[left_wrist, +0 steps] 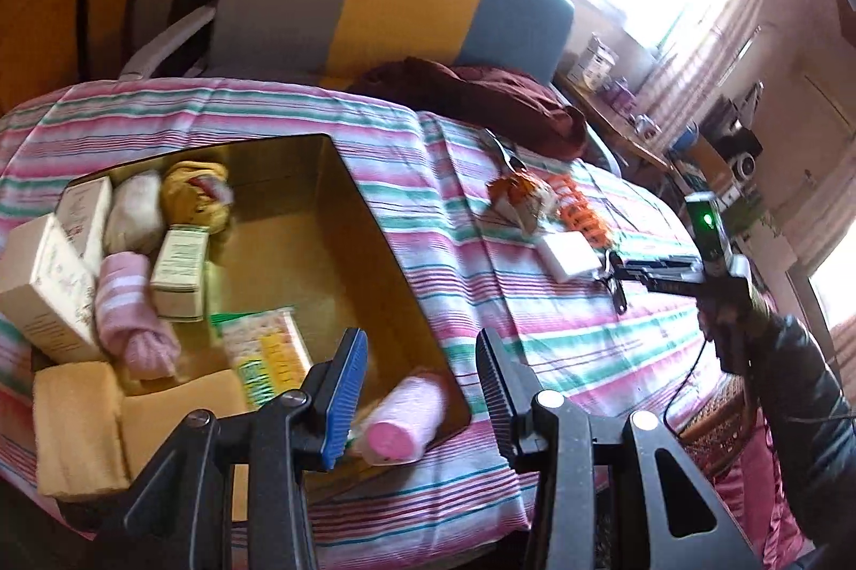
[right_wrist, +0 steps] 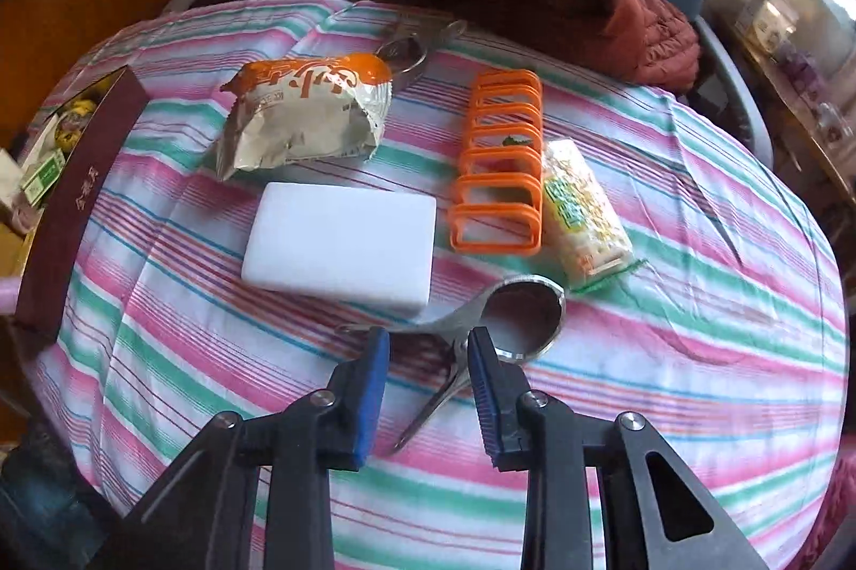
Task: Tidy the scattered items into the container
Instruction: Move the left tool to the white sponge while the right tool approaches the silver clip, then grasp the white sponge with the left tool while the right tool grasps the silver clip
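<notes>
Gold characters are printed down the maroon outer wall of the container (right_wrist: 80, 195), seen in the right wrist view; the top one appears to be 金, the rest cannot be made out. Large orange script is carried on the crumpled snack bag (right_wrist: 305, 115), with a smaller grey line beneath, neither legible. Green and yellow print is seen on the clear-wrapped packet (right_wrist: 583, 217) and on the small boxes (left_wrist: 179, 275) inside the container, too blurred to be read.
</notes>
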A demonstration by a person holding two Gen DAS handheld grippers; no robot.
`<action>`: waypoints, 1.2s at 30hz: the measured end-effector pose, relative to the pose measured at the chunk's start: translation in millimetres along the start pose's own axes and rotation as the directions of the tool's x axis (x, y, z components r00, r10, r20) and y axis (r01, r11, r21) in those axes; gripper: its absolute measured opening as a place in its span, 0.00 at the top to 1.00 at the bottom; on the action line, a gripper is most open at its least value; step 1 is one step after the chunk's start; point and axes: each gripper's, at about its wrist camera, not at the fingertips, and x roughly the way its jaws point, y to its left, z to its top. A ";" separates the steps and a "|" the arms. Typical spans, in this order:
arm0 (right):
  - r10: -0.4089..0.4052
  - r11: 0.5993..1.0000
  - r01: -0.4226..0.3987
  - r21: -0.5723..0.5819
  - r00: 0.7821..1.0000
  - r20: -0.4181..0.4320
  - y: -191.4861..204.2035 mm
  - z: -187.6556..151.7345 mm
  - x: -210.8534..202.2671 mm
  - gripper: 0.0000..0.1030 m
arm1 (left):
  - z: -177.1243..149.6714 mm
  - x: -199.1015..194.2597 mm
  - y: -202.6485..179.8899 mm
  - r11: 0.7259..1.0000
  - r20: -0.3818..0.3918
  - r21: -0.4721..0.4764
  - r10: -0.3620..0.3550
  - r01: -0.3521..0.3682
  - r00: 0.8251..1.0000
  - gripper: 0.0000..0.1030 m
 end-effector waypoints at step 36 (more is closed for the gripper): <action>0.035 0.986 -0.051 -0.157 0.994 -0.103 -10.2 -13.0 34.9 0.74 | 47.9 179.7 -208.7 0.781 -0.288 0.588 -0.043 0.212 0.957 0.59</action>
